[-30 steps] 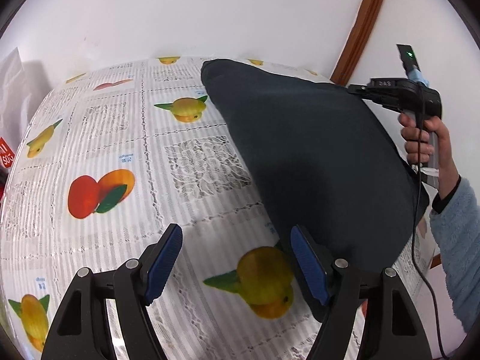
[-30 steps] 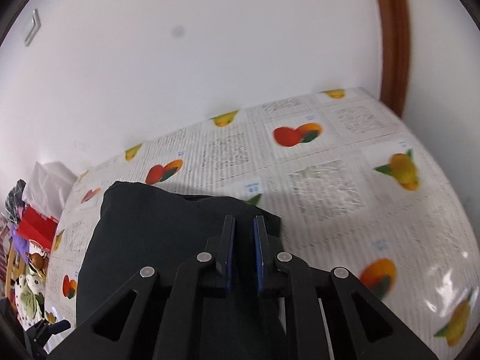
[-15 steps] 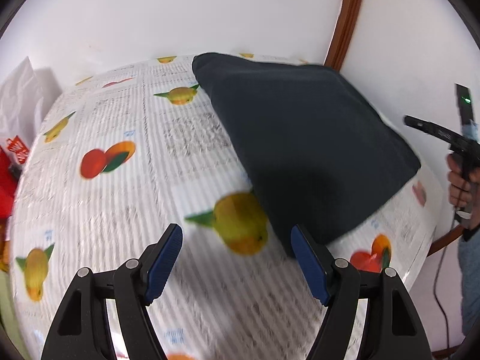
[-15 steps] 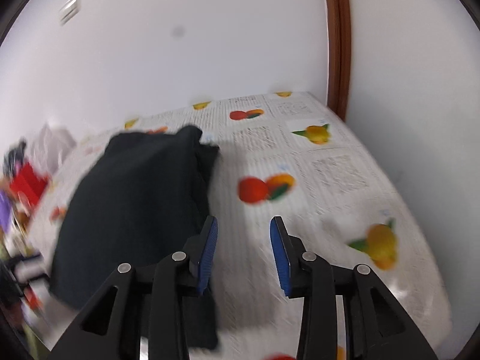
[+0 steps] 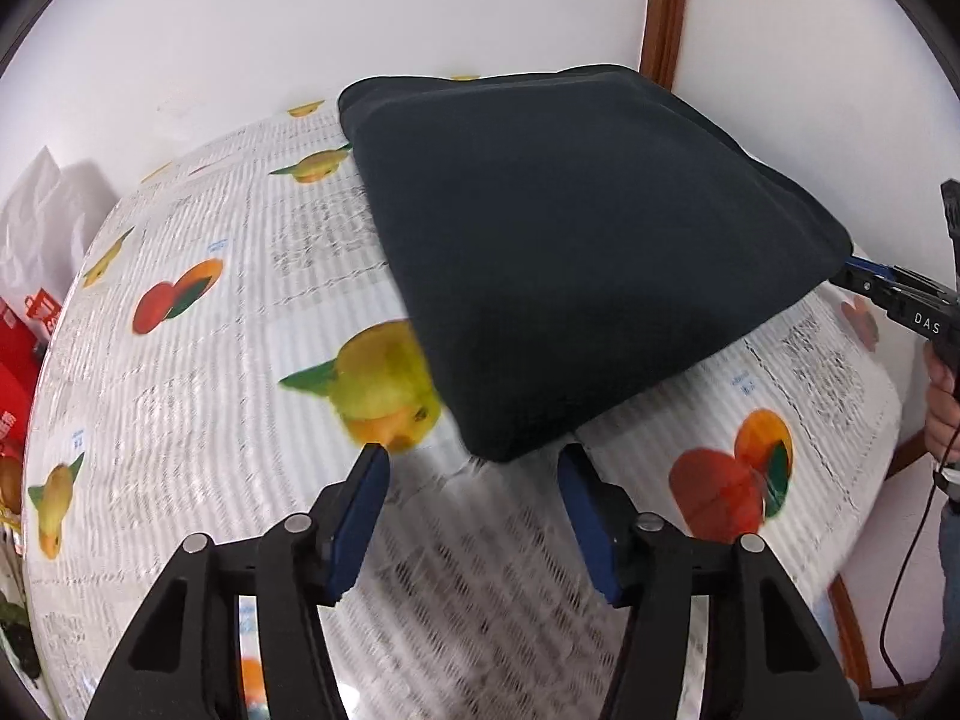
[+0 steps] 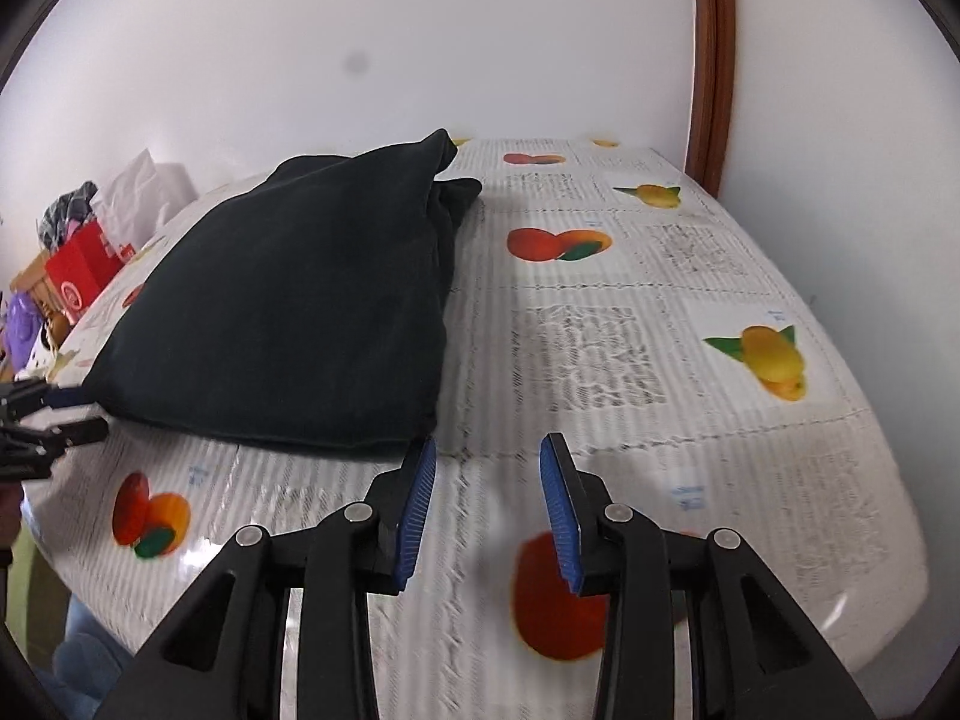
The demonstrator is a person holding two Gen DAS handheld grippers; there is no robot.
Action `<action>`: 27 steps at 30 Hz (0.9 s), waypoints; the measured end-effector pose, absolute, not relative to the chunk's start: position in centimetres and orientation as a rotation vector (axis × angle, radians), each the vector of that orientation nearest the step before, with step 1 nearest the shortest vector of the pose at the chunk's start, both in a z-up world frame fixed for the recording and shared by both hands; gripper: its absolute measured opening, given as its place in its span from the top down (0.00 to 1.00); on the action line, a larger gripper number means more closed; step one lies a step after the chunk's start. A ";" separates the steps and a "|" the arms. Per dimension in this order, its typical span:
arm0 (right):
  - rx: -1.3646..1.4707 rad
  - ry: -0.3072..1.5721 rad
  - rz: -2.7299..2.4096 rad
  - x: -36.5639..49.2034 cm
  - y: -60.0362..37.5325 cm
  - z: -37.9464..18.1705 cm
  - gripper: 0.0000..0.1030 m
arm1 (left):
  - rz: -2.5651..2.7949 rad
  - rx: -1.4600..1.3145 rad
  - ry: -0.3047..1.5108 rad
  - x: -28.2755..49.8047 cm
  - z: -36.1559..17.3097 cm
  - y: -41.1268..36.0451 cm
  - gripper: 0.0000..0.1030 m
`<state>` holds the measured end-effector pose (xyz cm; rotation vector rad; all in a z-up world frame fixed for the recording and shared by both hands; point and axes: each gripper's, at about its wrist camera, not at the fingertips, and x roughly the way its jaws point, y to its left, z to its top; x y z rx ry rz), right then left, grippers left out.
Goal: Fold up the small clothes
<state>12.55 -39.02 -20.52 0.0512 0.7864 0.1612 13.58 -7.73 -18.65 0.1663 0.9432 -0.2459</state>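
A dark navy folded garment [image 5: 576,252] lies flat on the fruit-print tablecloth [image 5: 198,396]; it also shows in the right wrist view [image 6: 300,312]. My left gripper [image 5: 471,468] is open and empty, just short of the garment's near corner. My right gripper [image 6: 486,456] is open and empty, close beside the garment's near right corner. The right gripper also appears at the right edge of the left wrist view [image 5: 888,288], next to the garment's far corner. The left gripper shows at the left edge of the right wrist view [image 6: 54,414].
White walls stand behind the table, with a brown wooden door frame [image 6: 711,60] at the corner. A red box [image 6: 84,270] and a white bag [image 5: 42,216] with other clutter sit past the table's end. The table edge [image 6: 840,618] curves close on the right.
My right gripper has opened, let go of the garment and pulled back to its corner. My left gripper has drawn back toward the near corner. The garment now lies flat.
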 end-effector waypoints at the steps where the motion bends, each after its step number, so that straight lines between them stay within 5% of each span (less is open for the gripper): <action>1: 0.059 0.793 0.174 12.7 -38.8 -20.7 0.65 | -0.240 0.164 0.938 13.8 -18.8 -7.8 0.52; 6: 0.125 0.807 0.227 13.6 -37.8 -21.4 0.69 | -0.249 0.056 0.928 14.5 -18.7 -7.1 0.66; 9: 0.166 0.822 0.264 14.1 -37.1 -21.7 0.92 | -0.274 0.025 0.924 14.8 -18.7 -7.0 0.77; 27: 0.168 0.825 0.276 19.6 -28.5 -20.8 0.93 | -0.176 -0.079 0.921 16.6 -17.9 0.6 0.87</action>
